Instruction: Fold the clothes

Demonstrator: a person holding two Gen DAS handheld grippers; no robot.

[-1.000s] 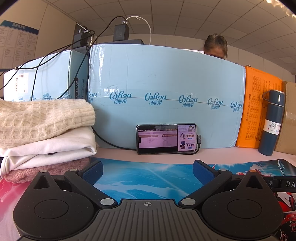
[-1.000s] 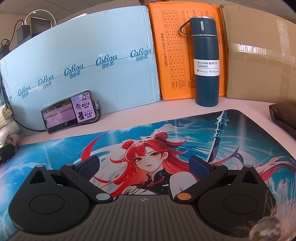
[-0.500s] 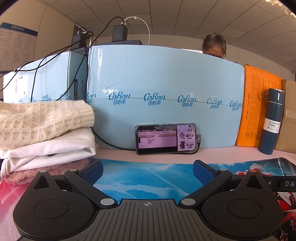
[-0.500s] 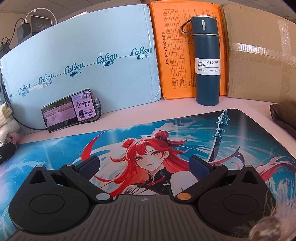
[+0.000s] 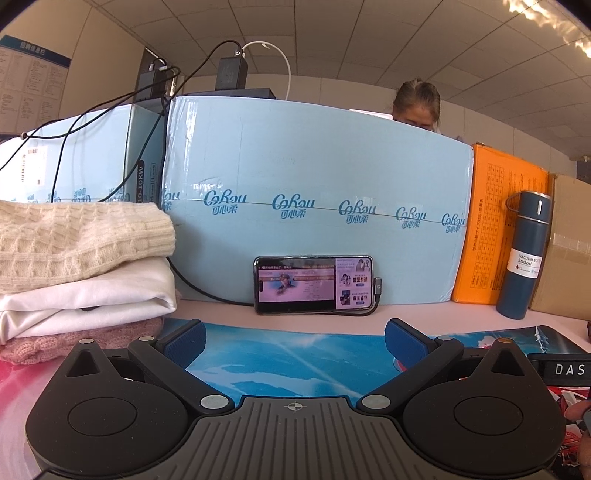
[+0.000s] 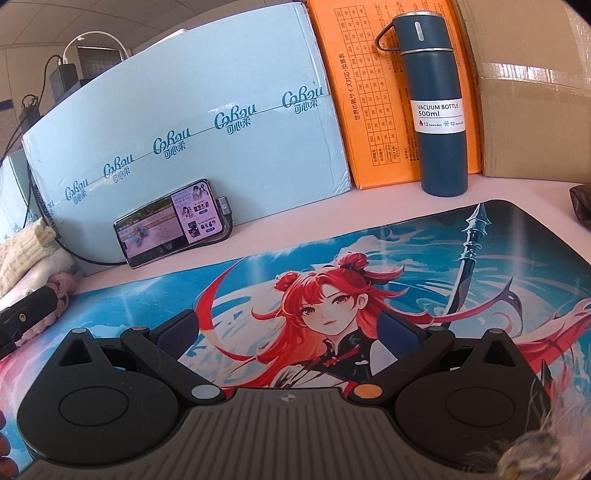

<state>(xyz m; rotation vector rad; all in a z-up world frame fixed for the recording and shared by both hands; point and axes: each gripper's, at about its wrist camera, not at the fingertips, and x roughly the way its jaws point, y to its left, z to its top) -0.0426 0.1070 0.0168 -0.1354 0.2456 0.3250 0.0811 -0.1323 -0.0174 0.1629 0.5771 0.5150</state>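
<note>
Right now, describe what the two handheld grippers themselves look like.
Both match. The left gripper and right gripper each have a ribbed dark grey body with a small crosshair mark, two black rounded housings with circular recesses, and black angled link arms. Their fingers carry textured blue pads. The left gripper's pivot caps are silver; the right has one silver and one orange. No cables or sleeves show.

A tiled ceiling (image 5: pixel 369 33) and pale wall (image 5: pixel 332 83) rise behind stacked light-blue boxes (image 5: pixel 314 166).

table (image 6: pixel 332 206): pale pink | on it: printed desk mat (image 6: pixel 406 266) | phone (image 5: pixel 314 285) | vacuum bottle (image 6: pixel 437 103) | folded clothes stack (image 5: pixel 81 273)
</note>
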